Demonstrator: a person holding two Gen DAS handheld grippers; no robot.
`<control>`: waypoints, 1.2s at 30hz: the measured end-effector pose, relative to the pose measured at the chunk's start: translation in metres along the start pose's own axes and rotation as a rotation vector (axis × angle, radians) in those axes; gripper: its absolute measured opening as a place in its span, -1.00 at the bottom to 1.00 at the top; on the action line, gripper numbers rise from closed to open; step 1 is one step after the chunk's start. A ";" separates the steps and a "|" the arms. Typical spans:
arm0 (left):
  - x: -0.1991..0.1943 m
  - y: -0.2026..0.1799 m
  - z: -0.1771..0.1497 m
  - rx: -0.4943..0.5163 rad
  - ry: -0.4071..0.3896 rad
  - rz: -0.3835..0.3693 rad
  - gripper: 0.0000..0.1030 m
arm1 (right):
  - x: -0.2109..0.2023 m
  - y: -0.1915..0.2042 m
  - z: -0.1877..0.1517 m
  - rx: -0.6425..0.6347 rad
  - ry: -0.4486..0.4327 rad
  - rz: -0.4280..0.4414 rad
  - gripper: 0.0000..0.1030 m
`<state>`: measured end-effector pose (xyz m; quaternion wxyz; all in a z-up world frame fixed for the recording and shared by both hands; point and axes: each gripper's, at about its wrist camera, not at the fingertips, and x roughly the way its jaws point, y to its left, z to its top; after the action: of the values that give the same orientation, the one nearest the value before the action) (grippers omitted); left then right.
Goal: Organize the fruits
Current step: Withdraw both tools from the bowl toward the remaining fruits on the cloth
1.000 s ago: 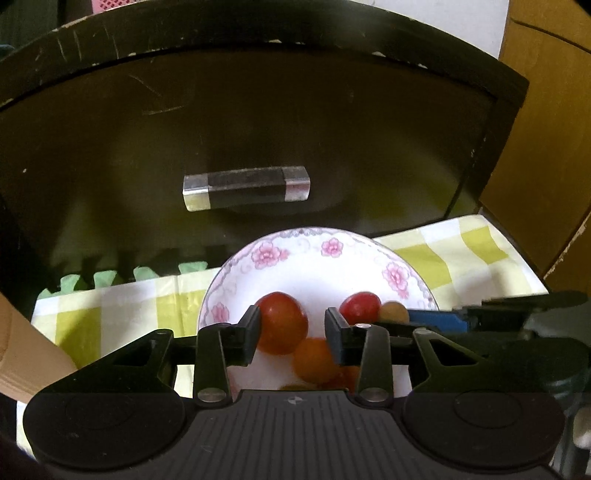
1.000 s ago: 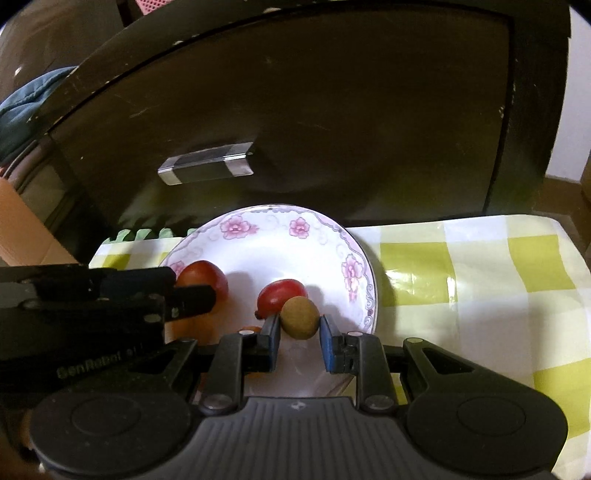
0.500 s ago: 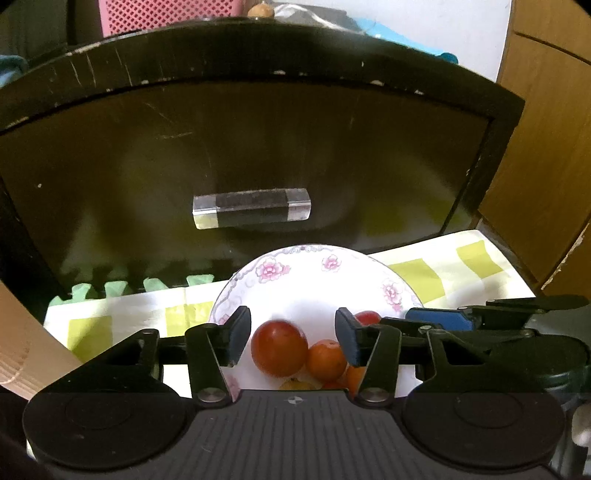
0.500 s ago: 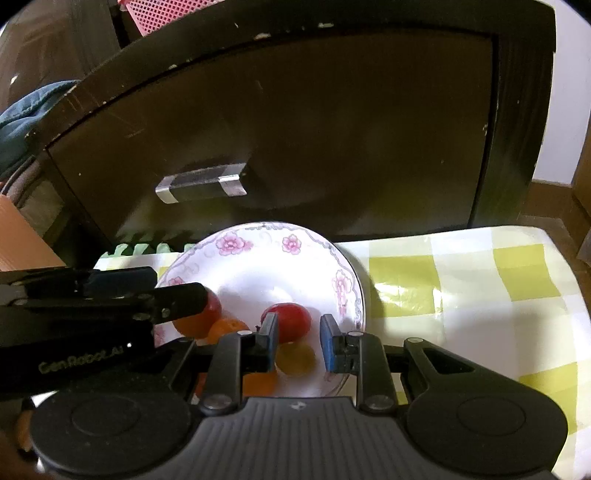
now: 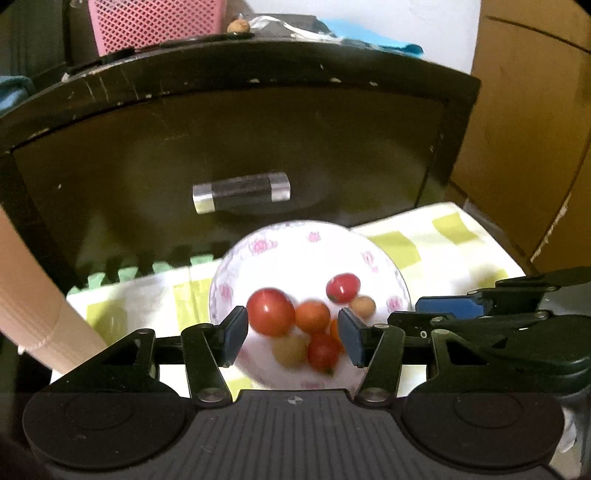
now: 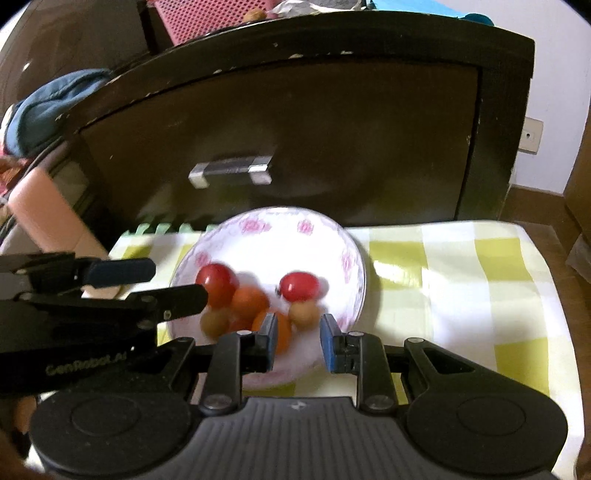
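Left gripper (image 5: 292, 336) above plate (image 5: 314, 236), jaws spread, nothing pinched. Right gripper (image 6: 298, 341) jaws apart, narrow gap, empty. Tomatoes (image 5: 270, 312) on plate, cloth (image 6: 461, 266) beneath.

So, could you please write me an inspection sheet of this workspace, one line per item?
Surface: yellow-and-white checked cloth, green foam mat edge behind it.
Job's things: flowered plate holding red tomatoes, orange fruits and small tan fruits, all slightly blurred.
Clutter: cardboard on the left.
Grippers: left gripper open above the plate, nothing gripped; right gripper with fingers narrowly apart, nothing between them.
Cables: nothing seen.
Surroundings: dark cabinet with metal handle; pink basket on top; wooden door.
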<state>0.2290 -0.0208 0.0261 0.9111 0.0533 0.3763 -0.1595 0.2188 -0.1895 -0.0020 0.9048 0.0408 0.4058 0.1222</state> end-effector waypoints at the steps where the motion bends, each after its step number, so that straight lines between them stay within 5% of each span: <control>1: -0.002 -0.001 -0.003 0.005 0.008 -0.002 0.18 | -0.002 0.002 -0.004 -0.003 0.007 0.001 -0.54; 18: -0.025 0.000 -0.043 0.039 0.090 -0.017 0.22 | -0.018 0.029 -0.058 -0.092 0.132 0.047 -0.54; 36: -0.021 0.008 -0.049 0.011 0.130 -0.056 0.31 | 0.009 0.046 -0.072 -0.196 0.194 0.108 -0.54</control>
<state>0.1850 0.0025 0.0062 0.8795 0.0578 0.4354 -0.1832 0.1626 -0.1444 -0.0484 0.8532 -0.0379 0.4745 0.2132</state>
